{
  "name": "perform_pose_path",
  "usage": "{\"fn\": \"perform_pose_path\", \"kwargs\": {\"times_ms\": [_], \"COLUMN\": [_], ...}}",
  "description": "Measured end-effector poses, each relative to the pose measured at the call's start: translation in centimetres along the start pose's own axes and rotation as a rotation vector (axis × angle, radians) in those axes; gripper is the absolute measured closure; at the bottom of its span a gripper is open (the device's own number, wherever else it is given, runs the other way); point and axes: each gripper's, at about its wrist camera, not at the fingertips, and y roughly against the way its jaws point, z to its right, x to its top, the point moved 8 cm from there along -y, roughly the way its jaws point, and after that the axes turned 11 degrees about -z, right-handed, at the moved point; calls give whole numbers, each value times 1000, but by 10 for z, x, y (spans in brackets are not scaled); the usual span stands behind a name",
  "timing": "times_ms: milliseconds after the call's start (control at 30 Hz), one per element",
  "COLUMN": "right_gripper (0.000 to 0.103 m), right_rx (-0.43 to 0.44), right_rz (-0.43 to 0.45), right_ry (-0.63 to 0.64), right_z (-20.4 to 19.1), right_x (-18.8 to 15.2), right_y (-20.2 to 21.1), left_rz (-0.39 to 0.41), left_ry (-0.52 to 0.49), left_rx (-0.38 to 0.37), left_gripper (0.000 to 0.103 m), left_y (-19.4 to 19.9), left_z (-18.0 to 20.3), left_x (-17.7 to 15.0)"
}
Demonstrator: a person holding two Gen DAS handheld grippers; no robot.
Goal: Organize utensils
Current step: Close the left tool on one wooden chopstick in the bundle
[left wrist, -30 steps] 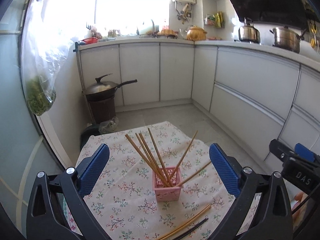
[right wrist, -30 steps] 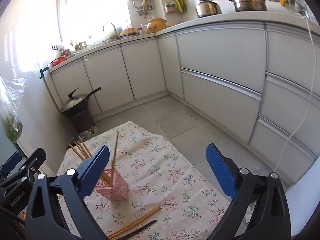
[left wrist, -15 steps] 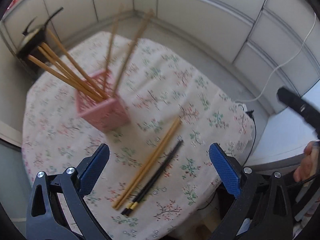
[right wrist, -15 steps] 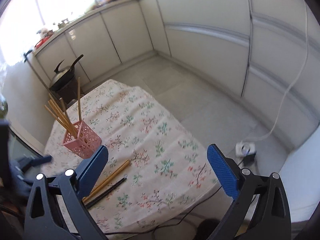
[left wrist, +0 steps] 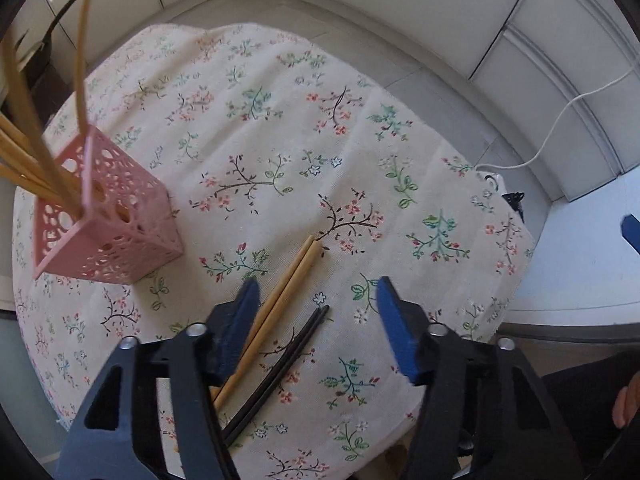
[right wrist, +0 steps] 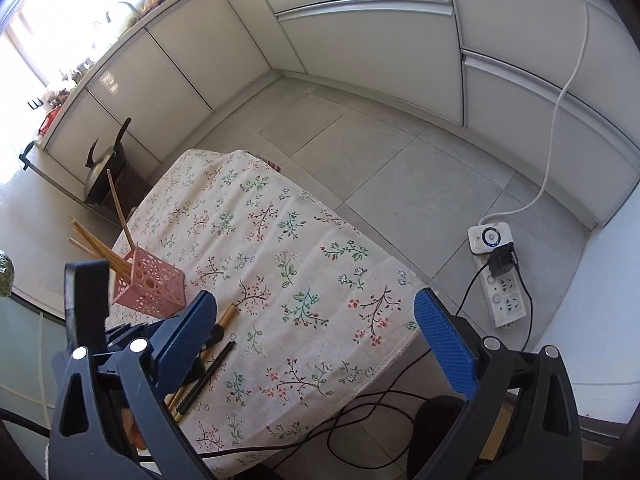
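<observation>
Two pairs of chopsticks are lying loose on the floral tablecloth (left wrist: 280,128): a wooden pair (left wrist: 280,300) and a black pair (left wrist: 288,364), side by side, nearly parallel, near the table edge closest to the person. Both pairs are running diagonally, with their far tips pointing away from the cameras.

The pink perforated holder (left wrist: 108,232) is standing on the cloth, well to the side of the loose pairs. Several wooden chopsticks (left wrist: 24,152) are already leaning in it, fanned out over its rim. Judgement: sorting is partly done; these two pairs are what is visibly left to go in.

The left gripper (left wrist: 316,296) is pointing steeply down over the loose pairs. Its jaws are closing, roughly half apart. Both pairs are lying between the blue pads (left wrist: 244,312). The wooden pair is just beside the one pad; contact is not clear. Nothing is clamped or lifted yet.

The right gripper (right wrist: 316,320) is hanging over the near table edge, jaws wide apart, holding nothing. In its view the left tool is showing behind its own left pad, low over the chopsticks.

Outward: white cabinets, tiled floor, a power strip (right wrist: 500,292) with cable beside the table, a lidded wok (right wrist: 102,172) beyond the far corner

Next step, as I'm reading it: closing on a pair, probably the wooden one
</observation>
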Motion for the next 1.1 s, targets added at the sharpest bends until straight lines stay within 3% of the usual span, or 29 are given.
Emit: {"fn": "perform_pose_path", "kwargs": {"times_ms": [67, 233, 467, 833, 967, 1100], "right_gripper": [7, 7, 7, 7, 7, 7], "right_rx": [-2, 23, 33, 24, 24, 23], "right_rz": [-18, -75, -96, -112, -117, -121], "right_ry": [4, -13, -1, -17, -18, -19], "right_z": [2, 7, 1, 5, 5, 5], "right_x": [-1, -4, -8, -8, -9, -9], "right_y": [-3, -10, -14, -18, -19, -20], "left_rz": [-15, -27, -60, -61, -69, -85], "left_ry": [14, 36, 49, 43, 31, 13], "left_rx": [21, 55, 111, 112, 145, 114], "left_gripper": [61, 71, 74, 74, 74, 76], "left_y": [-6, -11, -23, -29, -33, -33], "left_z": [-6, -16, -26, -32, -32, -24], "left_x": [4, 8, 9, 17, 13, 11]}}
